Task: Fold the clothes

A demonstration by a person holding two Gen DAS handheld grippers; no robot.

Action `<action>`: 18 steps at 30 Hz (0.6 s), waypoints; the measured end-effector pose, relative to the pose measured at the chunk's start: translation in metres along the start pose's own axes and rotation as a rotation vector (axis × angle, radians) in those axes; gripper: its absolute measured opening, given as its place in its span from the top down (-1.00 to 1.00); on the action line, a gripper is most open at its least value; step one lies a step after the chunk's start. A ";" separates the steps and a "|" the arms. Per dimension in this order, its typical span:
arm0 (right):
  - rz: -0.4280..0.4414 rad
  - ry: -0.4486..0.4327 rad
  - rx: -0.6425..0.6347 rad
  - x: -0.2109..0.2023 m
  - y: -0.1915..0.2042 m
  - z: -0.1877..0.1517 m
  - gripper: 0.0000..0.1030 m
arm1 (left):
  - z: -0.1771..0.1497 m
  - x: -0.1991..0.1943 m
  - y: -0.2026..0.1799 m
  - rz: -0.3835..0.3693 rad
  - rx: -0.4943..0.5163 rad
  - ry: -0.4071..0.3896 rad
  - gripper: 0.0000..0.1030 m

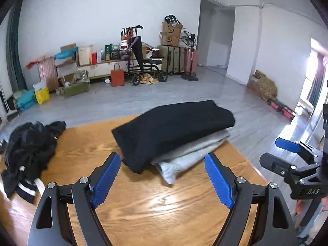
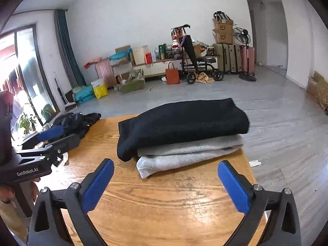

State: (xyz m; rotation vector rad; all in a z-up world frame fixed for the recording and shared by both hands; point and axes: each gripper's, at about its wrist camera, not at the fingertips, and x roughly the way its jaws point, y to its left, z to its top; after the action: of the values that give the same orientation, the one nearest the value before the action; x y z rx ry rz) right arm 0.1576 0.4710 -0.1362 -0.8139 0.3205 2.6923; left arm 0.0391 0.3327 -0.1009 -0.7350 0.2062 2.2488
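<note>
Both claws, left (image 1: 162, 178) and right (image 2: 166, 186), hang spread and empty, the folded stack (image 2: 184, 129) just ahead, the loose heap (image 1: 28, 151) left; any grab should pinch one edge only.

White walls (image 2: 133, 10), grey floor (image 2: 276, 106), cluttered low cabinet (image 2: 155, 66), bright glass door (image 2: 24, 71).

A wooden table (image 1: 143, 215) stands on a grey floor (image 1: 205, 94). Against the far white wall sit suitcases (image 1: 176, 59), stacked cardboard boxes (image 1: 171, 33), a standing fan (image 1: 189, 41), a wheeled walker (image 1: 143, 65) and an orange bag (image 1: 117, 77).
</note>
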 end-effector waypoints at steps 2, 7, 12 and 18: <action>-0.018 -0.011 -0.007 -0.010 -0.007 -0.004 -1.00 | 0.001 -0.001 -0.004 0.019 -0.001 0.000 -0.64; -0.059 0.000 -0.015 -0.013 -0.017 -0.002 -1.00 | 0.008 0.006 -0.006 0.040 0.009 0.018 -0.64; -0.064 0.021 0.000 0.007 -0.025 0.008 -1.00 | 0.012 0.034 0.000 0.082 0.006 0.074 -0.64; -0.072 0.022 -0.021 0.029 -0.024 0.015 -1.00 | 0.006 0.051 0.004 0.061 -0.014 0.112 -0.64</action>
State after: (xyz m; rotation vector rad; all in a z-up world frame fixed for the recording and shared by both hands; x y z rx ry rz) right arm 0.1357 0.5043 -0.1430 -0.8453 0.2627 2.6258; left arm 0.0054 0.3634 -0.1256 -0.8744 0.2709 2.2706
